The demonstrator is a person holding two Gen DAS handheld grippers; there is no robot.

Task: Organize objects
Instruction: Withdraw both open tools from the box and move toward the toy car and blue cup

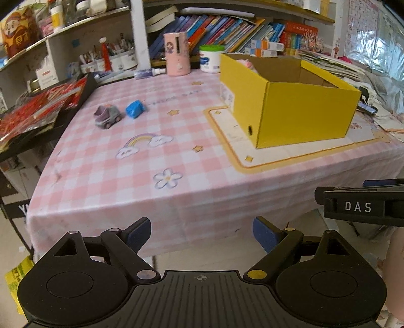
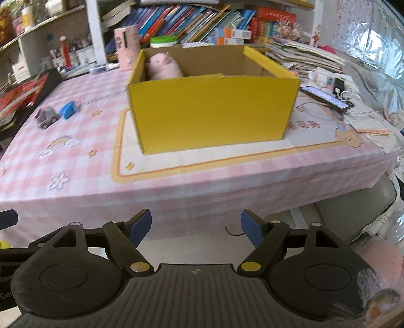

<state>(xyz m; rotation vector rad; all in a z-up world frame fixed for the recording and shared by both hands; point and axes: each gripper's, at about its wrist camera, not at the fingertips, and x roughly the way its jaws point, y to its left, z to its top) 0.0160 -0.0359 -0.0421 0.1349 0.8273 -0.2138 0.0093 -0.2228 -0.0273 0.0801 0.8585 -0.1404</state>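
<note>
Yellow box (image 2: 212, 113) sits near the table's (image 2: 176, 186) front edge.

Two toy cars (image 1: 118, 114) beside yellow box (image 1: 303, 111)

Home study, bookshelves (image 1: 227, 27) (children's), checked tablecloth (image 1: 131, 161)

- The left wrist view looks forward and down from off the near edge of the table with the pink checked cloth (image 1: 106, 161), toward its left half, with the open yellow cardboard box (image 1: 303, 111) at the right.
- The right wrist view sits just to the right, facing the yellow cardboard box (image 2: 212, 113) head-on.
- Both share the cloth, the box, the small grey toy car (image 1: 107, 117) (image 2: 45, 116), the blue toy block (image 1: 135, 108) (image 2: 68, 109) and the bookshelf of coloured books (image 1: 227, 27) (image 2: 189, 22) behind.
</note>
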